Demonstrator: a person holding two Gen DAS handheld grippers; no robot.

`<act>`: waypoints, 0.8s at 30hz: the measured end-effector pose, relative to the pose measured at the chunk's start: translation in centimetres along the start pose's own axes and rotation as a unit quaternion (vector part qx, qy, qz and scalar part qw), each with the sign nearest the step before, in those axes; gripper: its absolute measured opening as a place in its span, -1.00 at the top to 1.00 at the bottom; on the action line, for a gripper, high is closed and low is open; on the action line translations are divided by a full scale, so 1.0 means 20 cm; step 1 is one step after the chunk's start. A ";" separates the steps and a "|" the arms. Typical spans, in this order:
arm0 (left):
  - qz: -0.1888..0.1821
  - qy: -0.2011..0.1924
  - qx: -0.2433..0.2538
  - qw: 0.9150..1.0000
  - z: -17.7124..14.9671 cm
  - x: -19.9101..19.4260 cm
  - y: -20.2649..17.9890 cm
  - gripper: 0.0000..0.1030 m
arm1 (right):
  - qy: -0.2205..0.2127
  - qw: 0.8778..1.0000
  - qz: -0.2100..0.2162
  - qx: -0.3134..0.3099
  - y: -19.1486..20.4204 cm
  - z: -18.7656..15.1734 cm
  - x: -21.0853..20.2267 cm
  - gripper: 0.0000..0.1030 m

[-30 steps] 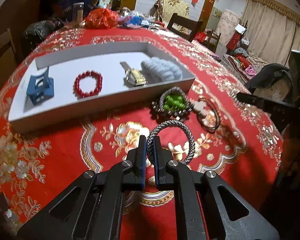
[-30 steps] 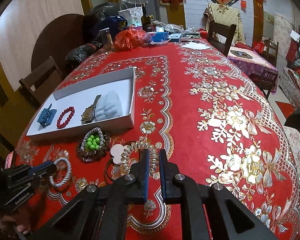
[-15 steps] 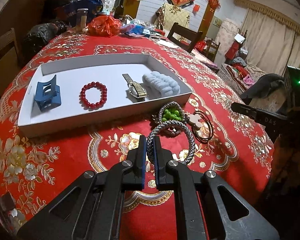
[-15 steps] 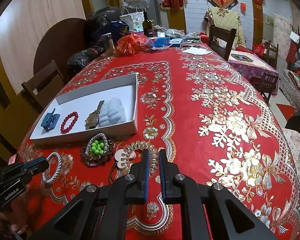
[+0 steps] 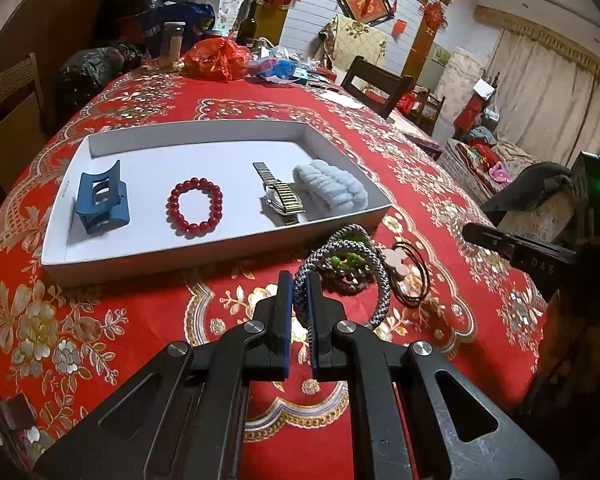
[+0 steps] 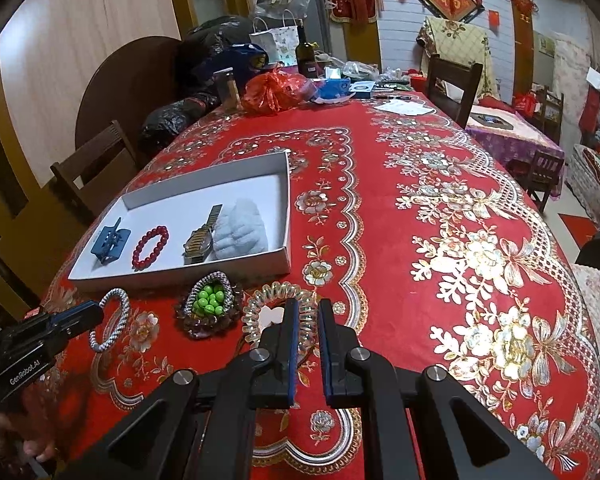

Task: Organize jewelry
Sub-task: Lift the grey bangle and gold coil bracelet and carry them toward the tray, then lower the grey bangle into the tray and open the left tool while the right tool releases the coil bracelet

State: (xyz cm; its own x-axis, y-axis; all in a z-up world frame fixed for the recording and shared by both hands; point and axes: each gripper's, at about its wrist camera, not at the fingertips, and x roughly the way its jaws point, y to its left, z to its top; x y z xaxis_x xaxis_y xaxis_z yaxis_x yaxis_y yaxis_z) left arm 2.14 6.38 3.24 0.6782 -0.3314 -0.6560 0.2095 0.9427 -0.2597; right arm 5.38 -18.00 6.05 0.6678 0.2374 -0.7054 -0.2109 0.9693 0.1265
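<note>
My left gripper [image 5: 299,280] is shut on a grey braided bracelet [image 5: 382,292] and holds it above the red tablecloth, in front of the white tray [image 5: 220,246]; the bracelet also shows in the right wrist view [image 6: 110,320]. The tray holds a blue hair claw [image 5: 102,202], a red bead bracelet [image 5: 195,205], a gold watch [image 5: 282,199] and a pale blue scrunchie [image 5: 330,188]. My right gripper [image 6: 309,306] has its jaws narrowly apart around a clear coil hair tie [image 6: 278,312], gripping nothing. A beaded piece with green beads [image 6: 208,304] lies beside it.
A black cord loop with a pale charm [image 5: 410,272] lies right of the green bead piece. Bags, a bottle [image 6: 307,60] and clutter stand at the table's far end. Chairs [image 6: 454,82] flank the table. The left gripper's body [image 6: 40,344] shows at the right view's lower left.
My left gripper has risen with the braided bracelet and come closer to the tray. The right gripper has hardly moved.
</note>
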 end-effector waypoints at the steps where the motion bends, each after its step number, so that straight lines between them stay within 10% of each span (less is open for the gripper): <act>1: 0.001 0.000 -0.001 1.000 0.01 0.01 0.00 0.91 | 0.001 1.000 0.001 -0.001 0.01 0.00 0.01 0.84; 24: 0.098 -0.032 -0.047 0.994 0.30 0.23 0.30 0.91 | 0.021 0.998 0.051 -0.037 0.36 0.27 0.39 0.84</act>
State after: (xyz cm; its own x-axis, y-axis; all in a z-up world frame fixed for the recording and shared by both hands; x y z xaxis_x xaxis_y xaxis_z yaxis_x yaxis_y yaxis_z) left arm 10.76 10.78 3.00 0.7434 -0.1350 -0.6551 0.0037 0.9802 -0.1978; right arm 12.87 -8.81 5.22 0.6104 0.3297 -0.7202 -0.3285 0.9327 0.1486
